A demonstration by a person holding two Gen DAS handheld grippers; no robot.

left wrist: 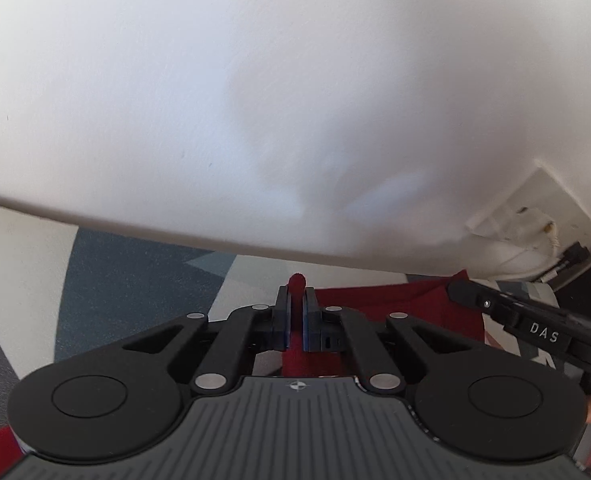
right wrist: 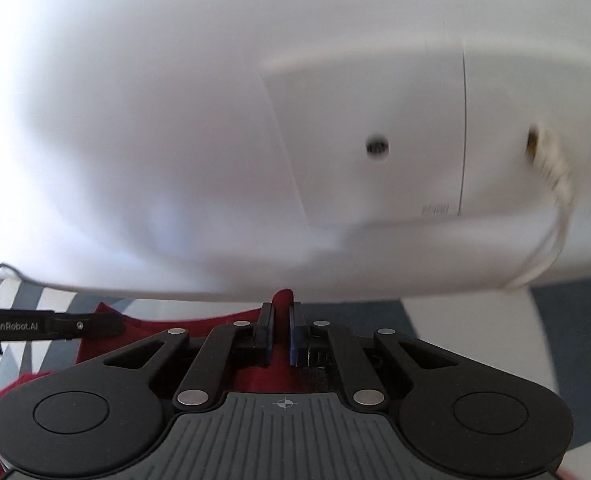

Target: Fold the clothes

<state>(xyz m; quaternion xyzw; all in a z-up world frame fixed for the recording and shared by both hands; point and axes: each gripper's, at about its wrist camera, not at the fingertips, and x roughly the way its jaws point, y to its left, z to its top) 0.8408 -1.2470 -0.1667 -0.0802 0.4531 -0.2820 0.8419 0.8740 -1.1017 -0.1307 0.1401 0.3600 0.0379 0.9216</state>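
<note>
Both tongs are clamped down now: the left gripper [left wrist: 294, 316] pinches a bunched tuft of the soft dark-red knitted garment [left wrist: 395, 304], and the right gripper [right wrist: 281, 334] nips another fold of it [right wrist: 255, 376]. The cloth stretches between the two and sags beneath them over a grey-and-white patterned carpet [left wrist: 135, 264]. It looks light, limp and grippy, so edges or corners seem the best holds. Lettering reads "DAS" on one tong, "GenRobot.AI" on the other.
</note>
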